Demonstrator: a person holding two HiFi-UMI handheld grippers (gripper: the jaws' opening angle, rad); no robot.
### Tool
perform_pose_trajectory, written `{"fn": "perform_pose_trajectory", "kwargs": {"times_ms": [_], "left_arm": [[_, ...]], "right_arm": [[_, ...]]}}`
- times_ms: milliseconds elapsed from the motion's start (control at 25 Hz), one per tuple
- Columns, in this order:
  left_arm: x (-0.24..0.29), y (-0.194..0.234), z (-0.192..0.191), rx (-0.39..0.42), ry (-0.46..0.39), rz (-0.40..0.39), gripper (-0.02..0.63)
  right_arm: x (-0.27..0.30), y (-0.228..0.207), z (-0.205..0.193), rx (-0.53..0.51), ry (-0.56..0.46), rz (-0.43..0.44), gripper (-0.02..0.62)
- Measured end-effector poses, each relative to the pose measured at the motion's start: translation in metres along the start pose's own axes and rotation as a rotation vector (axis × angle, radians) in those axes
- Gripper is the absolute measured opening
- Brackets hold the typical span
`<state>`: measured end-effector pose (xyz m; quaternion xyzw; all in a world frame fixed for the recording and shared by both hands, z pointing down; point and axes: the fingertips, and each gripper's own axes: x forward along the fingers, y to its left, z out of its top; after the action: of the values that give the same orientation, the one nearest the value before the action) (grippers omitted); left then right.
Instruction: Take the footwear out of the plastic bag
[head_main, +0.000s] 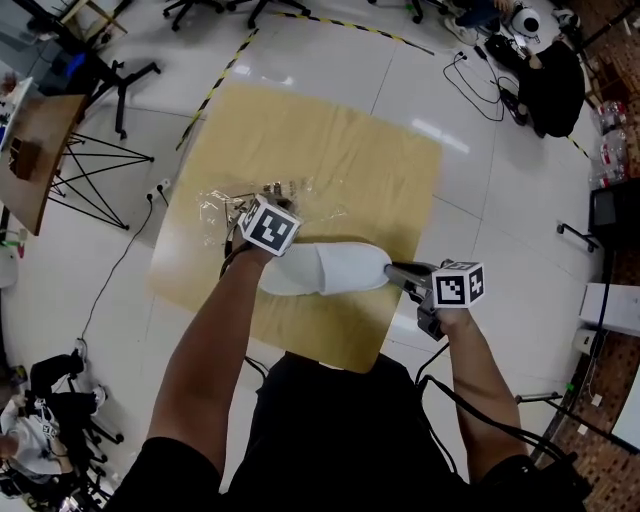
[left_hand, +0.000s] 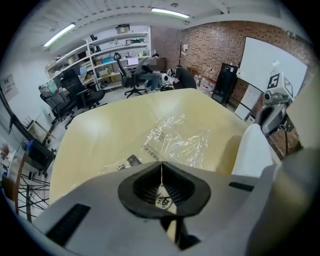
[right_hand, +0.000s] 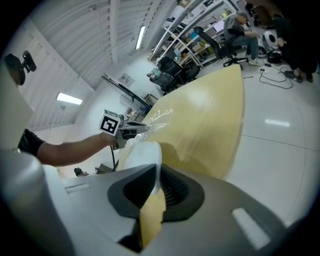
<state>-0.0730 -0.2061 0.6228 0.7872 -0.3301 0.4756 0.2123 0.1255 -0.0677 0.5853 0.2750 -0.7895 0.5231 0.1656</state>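
The right tool (right_hand: 157, 169) is clamped on one end of the white slipper (head_main: 325, 268): its pads are nearly together, with the slipper's thin edge pinched between them. This tool reaches in from just past the worktop's right edge.

The slipper runs left to right across the near part of the worktop (head_main: 330, 140), between the two tools. Whether it rests on the surface or hangs just above it I cannot tell. It is out of the bag (head_main: 225, 208), and no film covers it.

The left tool (left_hand: 161, 165) sits at the slipper's other end, pointing steeply down. Its pads are fully together, with a thin fold of the bag's clear film and a small printed mark caught between them.

The bag itself lies crumpled and flat on the worktop just beyond the left tool. It is see-through, with printed labels showing.

The worktop is pale yellow wood and stands on a white tiled floor (head_main: 500, 190). On the floor, a strip of black-and-yellow tape (head_main: 222, 78) runs off from the worktop's far left corner, and cables trail at the far right. Office chairs (head_main: 205, 8) stand at the far edge.
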Motion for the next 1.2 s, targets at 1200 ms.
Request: {"fn": "perform_pose_trajectory", "kwargs": {"times_ms": [1200], "left_arm": [[-0.265,-0.1,-0.116,-0.364,-0.546,-0.183,0.006]], "right_arm": [[-0.158,0.145,-0.068,-0.066,-0.518,-0.151,0.002]]}}
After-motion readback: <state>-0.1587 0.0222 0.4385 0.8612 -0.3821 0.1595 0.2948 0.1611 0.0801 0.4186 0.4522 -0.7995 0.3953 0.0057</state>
